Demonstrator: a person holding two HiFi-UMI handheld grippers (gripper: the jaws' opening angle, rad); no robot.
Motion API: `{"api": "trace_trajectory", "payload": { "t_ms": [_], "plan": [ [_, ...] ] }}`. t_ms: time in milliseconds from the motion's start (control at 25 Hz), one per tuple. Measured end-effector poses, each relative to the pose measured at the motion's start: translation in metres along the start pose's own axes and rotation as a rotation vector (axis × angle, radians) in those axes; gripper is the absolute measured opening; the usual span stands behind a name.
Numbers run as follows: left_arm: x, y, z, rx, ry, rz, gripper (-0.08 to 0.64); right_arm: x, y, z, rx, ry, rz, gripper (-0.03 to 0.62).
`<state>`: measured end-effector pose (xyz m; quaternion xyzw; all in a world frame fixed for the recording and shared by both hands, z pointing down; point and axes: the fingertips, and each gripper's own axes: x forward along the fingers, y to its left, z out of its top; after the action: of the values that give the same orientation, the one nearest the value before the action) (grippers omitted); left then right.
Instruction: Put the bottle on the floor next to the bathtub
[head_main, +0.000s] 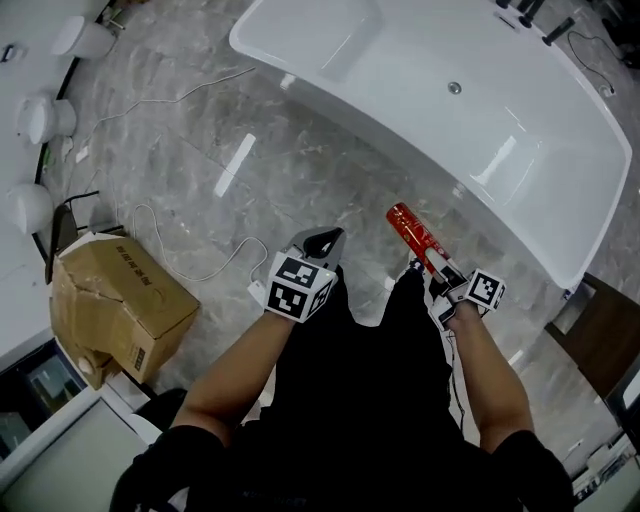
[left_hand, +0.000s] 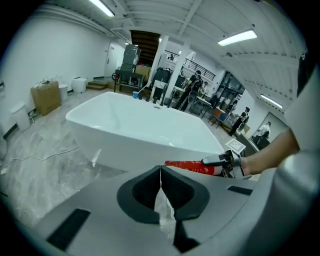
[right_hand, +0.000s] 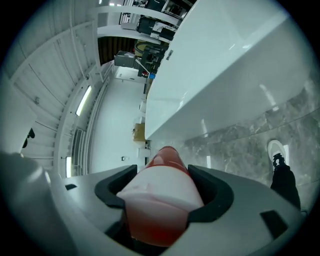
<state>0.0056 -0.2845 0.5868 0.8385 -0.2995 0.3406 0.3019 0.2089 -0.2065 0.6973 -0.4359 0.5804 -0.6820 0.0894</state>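
Near the left edge of the marble floor (head_main: 200, 150), a dented cardboard box (head_main: 115, 305) sat against the white wall. A thin white cable (head_main: 190, 265) looped across the floor from the box toward the person's feet.

The left gripper (head_main: 322, 240) hung over the middle of the floor, well apart from the tub, at the end of a bare forearm. In the left gripper view its dark jaws were pressed together at the tips, with nothing caught between them.

To the right of it, the right gripper (head_main: 432, 262) pinched a red bottle (head_main: 415, 235) by its lower end. In the right gripper view the jaws sat spread around the bottle's pale band, one on each side and touching it. The bottle was in the air, not on the floor. It lay close to level, its red end pointing away from the person toward the bathtub (head_main: 450, 110). In the head view it hung over the strip of floor beside the tub's near wall, near the wall but apart from it.

The white bathtub ran slantwise across the upper right of the floor, and a small drain showed in its bottom. Past its right end, at the floor's right edge, stood a dark brown cabinet (head_main: 600, 335). A white shoe (right_hand: 276, 150) showed on the floor in the right gripper view.
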Motion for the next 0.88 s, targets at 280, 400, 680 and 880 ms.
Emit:
{"api": "trace_trajectory", "payload": {
  "t_ms": [280,400,680,880],
  "plan": [
    [0.066,0.046,-0.051,-0.018,0.083,-0.009,0.017,0.080,-0.046,-0.008,0.058,0.024,-0.037,0.321],
    [0.097,0.061,-0.082,-0.034,0.126,0.006,0.017,0.113,-0.083,-0.004,0.005,0.061,-0.074,0.321],
    [0.157,0.083,-0.140,-0.107,0.159,0.033,0.016,0.179,-0.171,-0.004,-0.176,0.229,-0.233,0.321],
    [0.183,0.098,-0.184,-0.211,0.184,0.050,0.017,0.224,-0.219,-0.011,-0.361,0.350,-0.363,0.321]
  ]
}}
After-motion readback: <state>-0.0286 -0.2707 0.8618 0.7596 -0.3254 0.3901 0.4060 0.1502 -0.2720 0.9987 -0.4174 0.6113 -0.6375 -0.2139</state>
